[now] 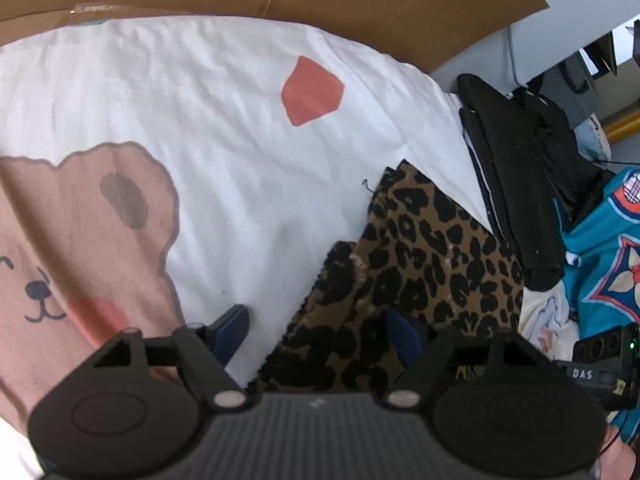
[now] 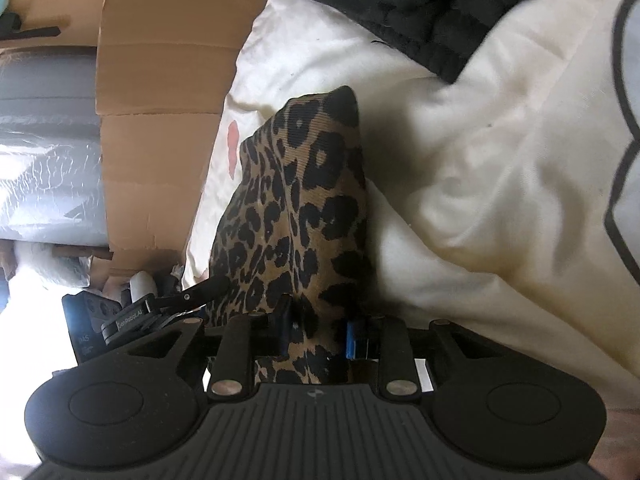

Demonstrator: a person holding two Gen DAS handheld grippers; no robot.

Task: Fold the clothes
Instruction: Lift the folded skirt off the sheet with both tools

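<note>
Leopard-print garment (image 2: 296, 208) pinched by right gripper (image 2: 320, 336); left gripper (image 1: 316, 332) spread wide.

The left wrist view is taken from just above the white bear-print sheet (image 1: 224, 128), looking forward and down along the gripper fingers. The right wrist view is held very close to the leopard-print garment (image 2: 296, 208), facing the cardboard (image 2: 160, 60). The garment, sheet and cardboard are shared by both views.
</note>
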